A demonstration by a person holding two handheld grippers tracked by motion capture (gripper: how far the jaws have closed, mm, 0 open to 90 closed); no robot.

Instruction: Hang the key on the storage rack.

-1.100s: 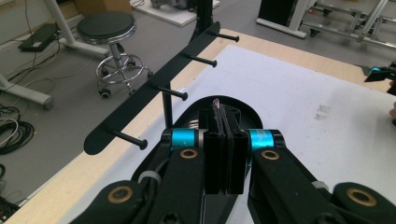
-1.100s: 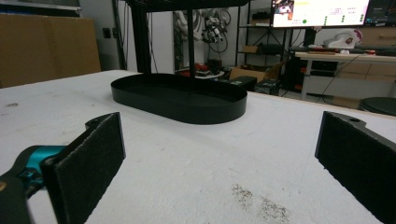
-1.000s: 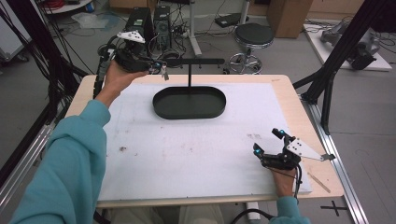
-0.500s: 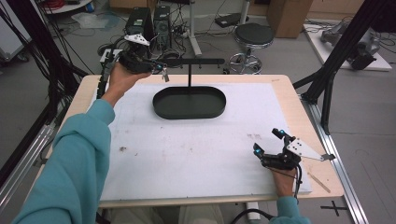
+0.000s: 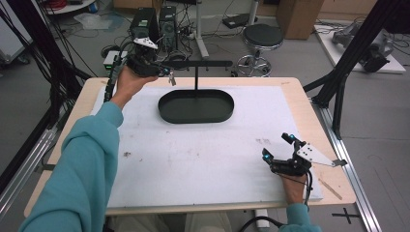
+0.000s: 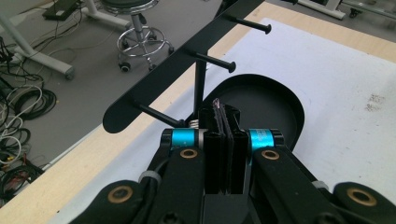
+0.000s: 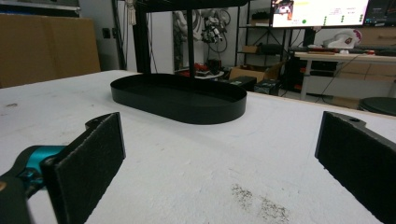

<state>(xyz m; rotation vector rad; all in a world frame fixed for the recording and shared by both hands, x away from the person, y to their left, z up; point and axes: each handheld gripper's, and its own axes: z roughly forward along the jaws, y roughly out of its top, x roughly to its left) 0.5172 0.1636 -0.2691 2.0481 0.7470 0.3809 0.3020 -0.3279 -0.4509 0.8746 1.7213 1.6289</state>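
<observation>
We are holding the left gripper (image 5: 167, 73), jaws pinched on something thin, by the stand's crossbar (image 6: 187, 65); we should steady it beside a peg. Right gripper (image 5: 278, 147) gapes wide, well apart.

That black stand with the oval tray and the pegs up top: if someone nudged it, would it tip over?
Probably not easily: the stand's oval tray base is broad and sits flat on the white mat. It looks like rigid metal. A push high on the peg bar would likelier rock or slide it.

Even, bright light; soft focus.
</observation>
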